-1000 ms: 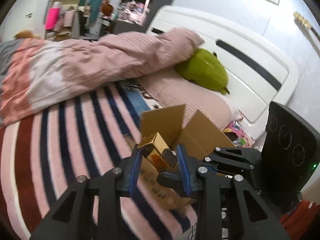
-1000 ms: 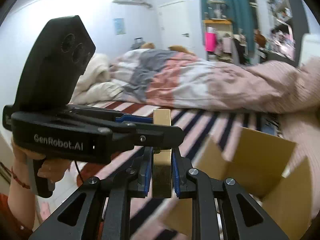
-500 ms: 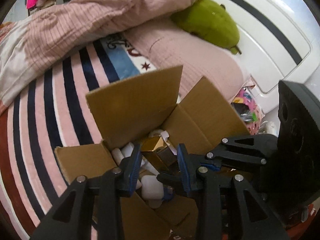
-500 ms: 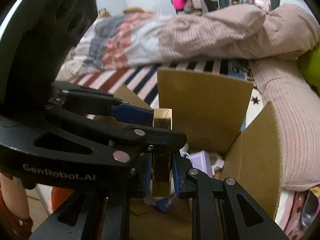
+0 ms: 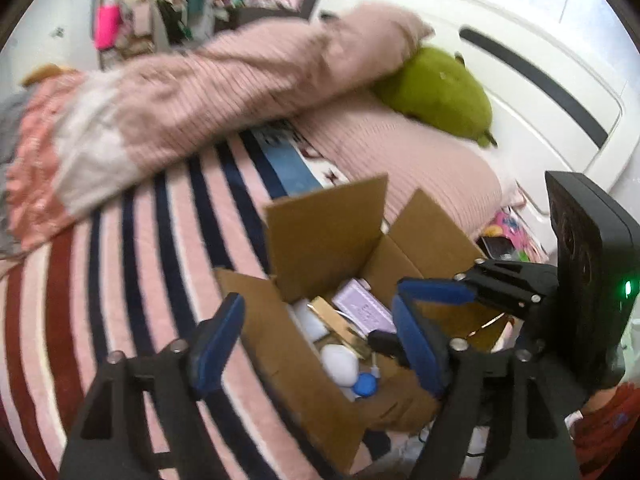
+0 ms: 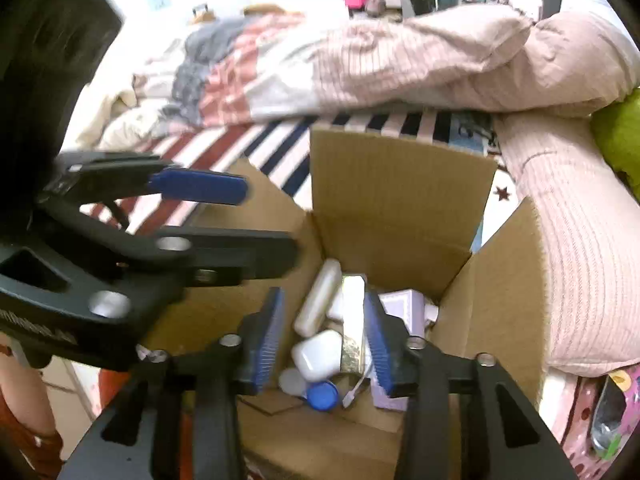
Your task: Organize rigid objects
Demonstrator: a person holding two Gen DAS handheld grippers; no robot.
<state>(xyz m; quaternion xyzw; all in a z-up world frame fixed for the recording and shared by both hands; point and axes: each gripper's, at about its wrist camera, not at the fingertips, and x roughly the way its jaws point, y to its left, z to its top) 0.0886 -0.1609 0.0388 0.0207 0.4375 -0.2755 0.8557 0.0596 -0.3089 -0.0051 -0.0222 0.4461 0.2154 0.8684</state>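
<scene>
Overall, a wide bed with a pink, navy and dark-red striped cover point(image 5: 132, 264) fills most of both views, and a rumpled pink ribbed duvet point(image 5: 248, 76) lies across its far side. A bright green plush toy point(image 5: 438, 94) rests against the white padded headboard point(image 5: 532, 64), touching the duvet's end.

An open brown cardboard box point(image 6: 400, 196) sits on the striped cover beside a pink ribbed pillow point(image 6: 580, 248), its flaps standing up. Inside lies a loose pile of small rigid things. A long shiny gold rectangular box point(image 6: 353, 332) lies along the middle of the pile, between the right gripper's blue pads and seemingly free of them, though blur keeps this uncertain. A pale lilac carton point(image 6: 404, 304) lies just right of it, partly behind the right pad. A cream oblong case point(image 6: 318, 300) leans to the left of the gold box, and a white rounded earbud-style case point(image 6: 316, 354) sits below that, touching the gold box. A small blue round cap point(image 6: 322, 396) lies at the near edge of the pile.

Both grippers hover above the box, neither holding anything. The left gripper point(image 5: 316, 340) has its jaws spread wide, one pad over the striped cover and the other over the box. The right gripper point(image 6: 324, 340) is also released, its jaws apart over the pile. In the right wrist view the left gripper's black frame crosses the left side, above the box's near flap.
</scene>
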